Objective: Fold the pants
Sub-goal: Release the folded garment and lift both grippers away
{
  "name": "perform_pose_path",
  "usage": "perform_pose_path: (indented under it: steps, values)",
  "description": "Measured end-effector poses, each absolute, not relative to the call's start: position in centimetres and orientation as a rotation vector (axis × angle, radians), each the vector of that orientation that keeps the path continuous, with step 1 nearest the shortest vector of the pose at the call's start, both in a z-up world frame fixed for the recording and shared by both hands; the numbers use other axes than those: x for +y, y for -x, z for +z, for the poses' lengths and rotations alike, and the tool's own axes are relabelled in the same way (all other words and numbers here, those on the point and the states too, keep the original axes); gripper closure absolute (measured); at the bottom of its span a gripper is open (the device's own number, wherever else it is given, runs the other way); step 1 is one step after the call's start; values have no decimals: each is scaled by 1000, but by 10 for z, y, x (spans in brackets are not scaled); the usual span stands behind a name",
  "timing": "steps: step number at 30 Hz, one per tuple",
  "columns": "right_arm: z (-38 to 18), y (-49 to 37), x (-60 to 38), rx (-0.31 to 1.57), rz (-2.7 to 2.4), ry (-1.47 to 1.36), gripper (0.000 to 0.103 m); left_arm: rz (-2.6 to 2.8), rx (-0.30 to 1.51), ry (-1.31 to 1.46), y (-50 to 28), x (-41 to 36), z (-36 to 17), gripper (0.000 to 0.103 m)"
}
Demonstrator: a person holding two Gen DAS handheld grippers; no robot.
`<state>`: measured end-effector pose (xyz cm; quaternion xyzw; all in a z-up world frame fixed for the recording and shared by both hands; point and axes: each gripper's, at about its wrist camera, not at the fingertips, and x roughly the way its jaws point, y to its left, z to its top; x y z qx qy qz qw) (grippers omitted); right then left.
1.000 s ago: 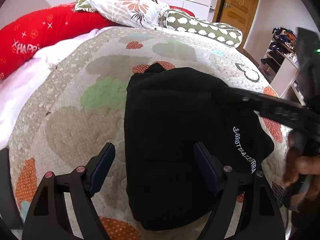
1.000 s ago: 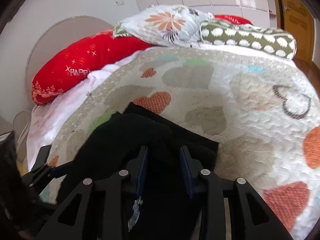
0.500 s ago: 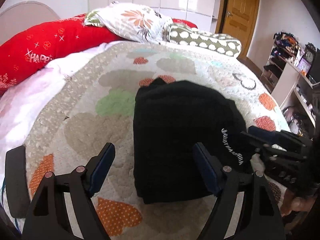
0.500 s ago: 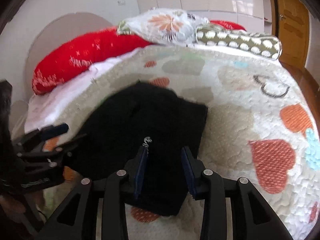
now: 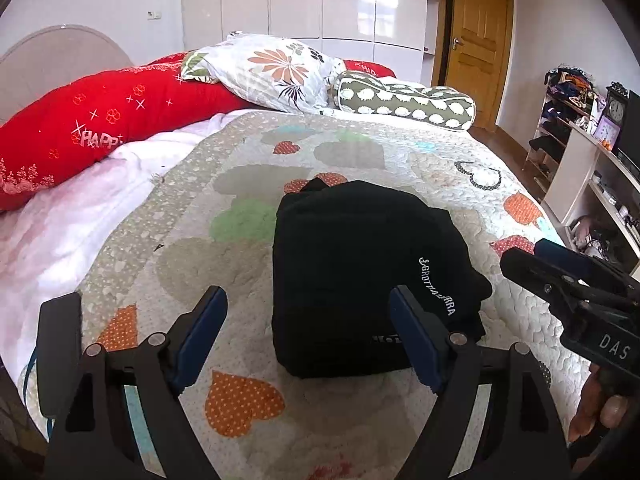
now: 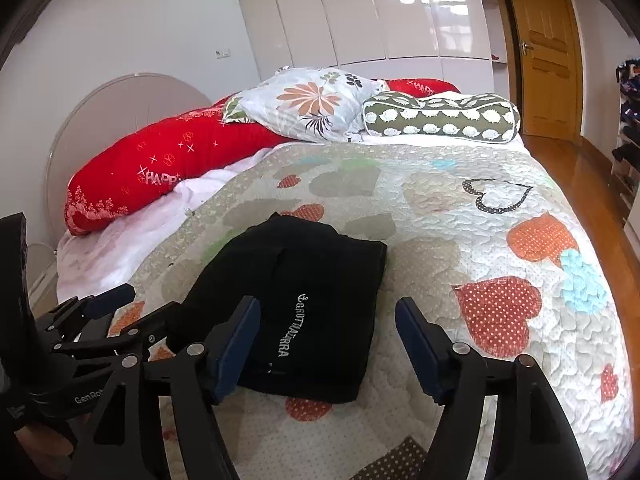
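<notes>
The black pants lie folded into a compact bundle with white lettering, on the heart-patterned quilt. My left gripper hovers open over the bundle's near edge, with no pad touching the cloth. In the right wrist view the pants lie just beyond my right gripper, whose jaws are opening with nothing pressed between them. Each gripper shows in the other's view: the right gripper at the bundle's right, the left gripper at its left. A hand holds the right one.
A long red pillow, a floral pillow and a green bolster lie at the head of the bed. White sheet shows at the left. Shelves and a wooden door stand to the right.
Both grippers have drawn back and up from the pants. The right gripper, which was pinching the black cloth, has let it go and its jaws have spread.
</notes>
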<state>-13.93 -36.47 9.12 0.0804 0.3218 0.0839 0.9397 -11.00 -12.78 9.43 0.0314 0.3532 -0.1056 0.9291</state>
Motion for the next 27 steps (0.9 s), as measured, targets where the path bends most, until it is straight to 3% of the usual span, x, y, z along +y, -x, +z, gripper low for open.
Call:
perform_pose_path:
  steps: [27]
  values:
    - [90,161,-360,684,169,-137,26,-215,689,-58,131,-130,109,19]
